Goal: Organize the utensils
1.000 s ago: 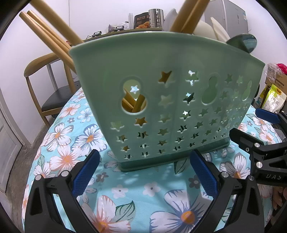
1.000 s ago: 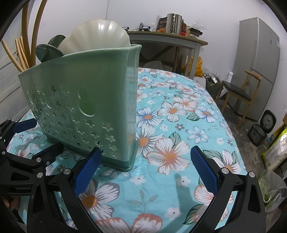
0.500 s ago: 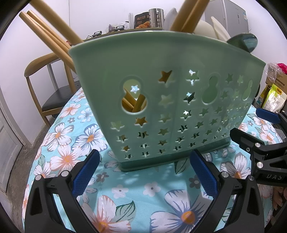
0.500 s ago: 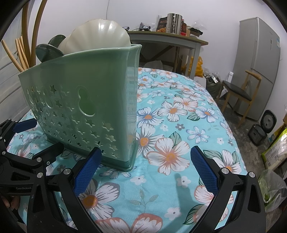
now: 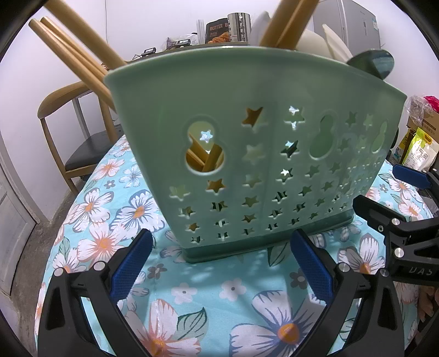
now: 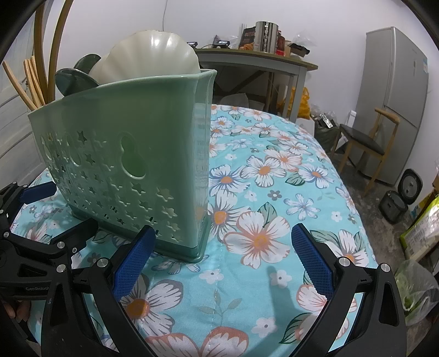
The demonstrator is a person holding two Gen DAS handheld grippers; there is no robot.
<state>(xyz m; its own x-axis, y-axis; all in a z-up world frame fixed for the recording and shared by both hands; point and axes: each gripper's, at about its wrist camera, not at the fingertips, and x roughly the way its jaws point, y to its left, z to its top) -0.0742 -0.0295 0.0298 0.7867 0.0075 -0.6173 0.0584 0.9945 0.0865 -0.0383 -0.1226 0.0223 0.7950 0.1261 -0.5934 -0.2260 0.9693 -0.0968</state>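
A pale green utensil holder (image 5: 263,153) with star cut-outs stands upright on the floral tablecloth (image 5: 192,296). Wooden chopsticks (image 5: 74,52) and wooden handles (image 5: 285,24) stick out of its top, beside white spoons (image 6: 153,55) and a dark green spoon (image 6: 76,74). My left gripper (image 5: 219,263) is open just in front of the holder's long side, with nothing between its fingers. My right gripper (image 6: 222,258) is open at the holder's end corner (image 6: 203,164), also holding nothing. Each gripper shows in the other's view, the right gripper (image 5: 406,208) and the left gripper (image 6: 44,219).
A wooden chair (image 5: 79,129) stands behind the table on the left. A grey side table (image 6: 258,63) with tins and packets, a fridge (image 6: 395,90), another chair (image 6: 365,142) and bags on the floor (image 6: 417,233) lie beyond the table's far edge.
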